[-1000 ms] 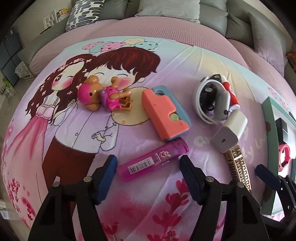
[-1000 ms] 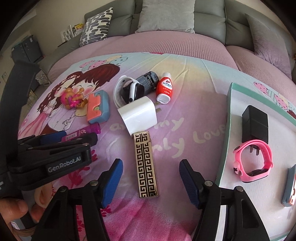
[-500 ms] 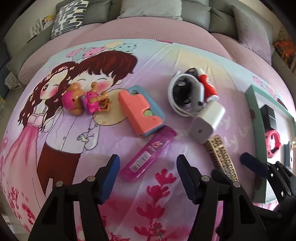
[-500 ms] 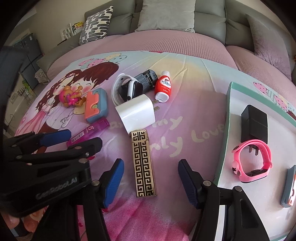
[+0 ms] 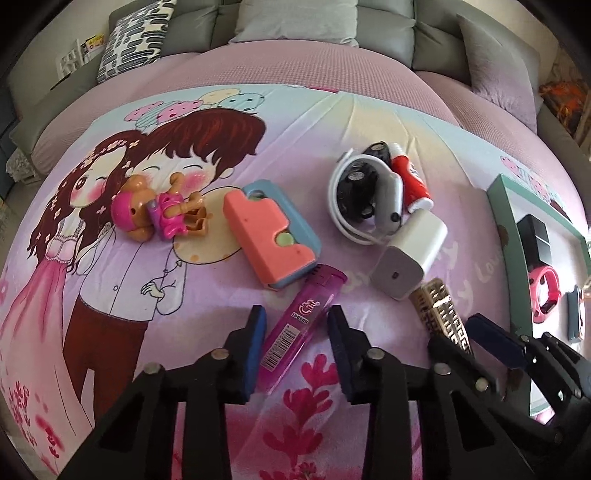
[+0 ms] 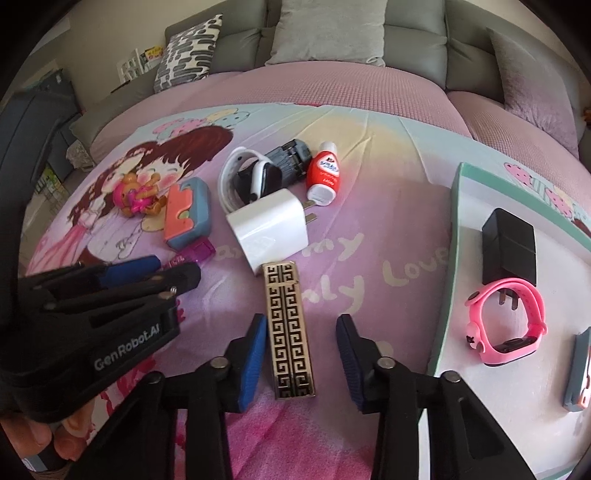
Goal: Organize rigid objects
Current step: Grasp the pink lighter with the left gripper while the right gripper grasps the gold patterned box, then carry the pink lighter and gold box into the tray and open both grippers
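My left gripper (image 5: pixel 295 325) is open, its jaws on either side of a translucent purple lighter (image 5: pixel 301 325) lying on the printed cloth. My right gripper (image 6: pixel 301 339) is open, its jaws on either side of a gold-and-black patterned lighter (image 6: pixel 290 332), which also shows in the left wrist view (image 5: pixel 441 314). A white charger (image 6: pixel 267 227) lies just beyond the gold lighter. A green-rimmed tray (image 6: pixel 448 280) at the right holds a black charger (image 6: pixel 509 245) and a pink watch (image 6: pixel 508 321).
Further back lie a pink-and-blue case (image 5: pixel 271 236), a doll (image 5: pixel 159 210), a white watch band with a black gadget (image 6: pixel 251 177) and a red-and-white tube (image 6: pixel 325 173). A grey-blue item (image 6: pixel 578 369) sits at the tray's right edge. Sofa cushions (image 6: pixel 328 29) lie behind.
Both grippers have moved forward and down. The purple lighter now lies between the left jaws, and the gold lighter lies further in between the right jaws. Neither has closed.
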Demonstrator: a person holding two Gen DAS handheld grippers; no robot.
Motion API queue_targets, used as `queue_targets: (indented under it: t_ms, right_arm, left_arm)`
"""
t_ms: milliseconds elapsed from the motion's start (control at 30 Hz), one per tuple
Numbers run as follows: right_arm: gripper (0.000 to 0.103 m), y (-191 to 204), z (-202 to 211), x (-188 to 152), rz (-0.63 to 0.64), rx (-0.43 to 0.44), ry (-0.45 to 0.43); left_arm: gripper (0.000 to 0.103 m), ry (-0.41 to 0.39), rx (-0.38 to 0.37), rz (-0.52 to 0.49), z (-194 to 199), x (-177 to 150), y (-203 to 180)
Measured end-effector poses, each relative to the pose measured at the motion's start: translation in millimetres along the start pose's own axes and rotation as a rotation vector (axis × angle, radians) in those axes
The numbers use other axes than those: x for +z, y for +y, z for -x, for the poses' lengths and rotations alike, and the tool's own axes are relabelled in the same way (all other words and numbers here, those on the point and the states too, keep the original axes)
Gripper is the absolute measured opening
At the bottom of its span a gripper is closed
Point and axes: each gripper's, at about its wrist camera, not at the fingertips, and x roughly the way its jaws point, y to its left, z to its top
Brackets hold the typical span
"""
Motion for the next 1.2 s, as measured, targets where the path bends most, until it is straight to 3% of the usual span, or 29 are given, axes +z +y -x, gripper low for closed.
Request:
queue_targets:
  t_ms: [67,233,433,800,967,1200]
  right_arm:
    - [0.022,-5.7,2.1,0.6,-0.029,0.004,-0.008]
    - [0.022,-9.3,3.8,2.2,-0.053,0.026,-0.011]
    - [0.022,-11.8,12.7,3.8,-0.065,0.041,-0.042]
    - [0.022,-25.7,53.6,11.4,-0.122,0.047,-0.18]
    - [0.022,-39.5,68.8,14.5,-0.148,0.004,-0.223]
    - [0.022,-85.7,91.8,11.3,-0.222,-0.138,-0.257]
  left_arm:
    - [0.027,0.005,-0.006,-0.022,0.8,-0.5,-5.9]
    - [0.021,0.004,-0.026,-0.044,1.8,-0.6,-14.2]
    - [0.02,-0.012,-0.058,-0.029,9.7,2.1,-14.4]
    - [0.02,-0.186,-0.104,0.02,67.3,13.3,-11.8]
    - [0.02,-0.231,-0.152,0.011,80.5,17.2,-26.4]
    - [0.02,-0.242,-0.195,-0.057,83.2,18.8,-63.9]
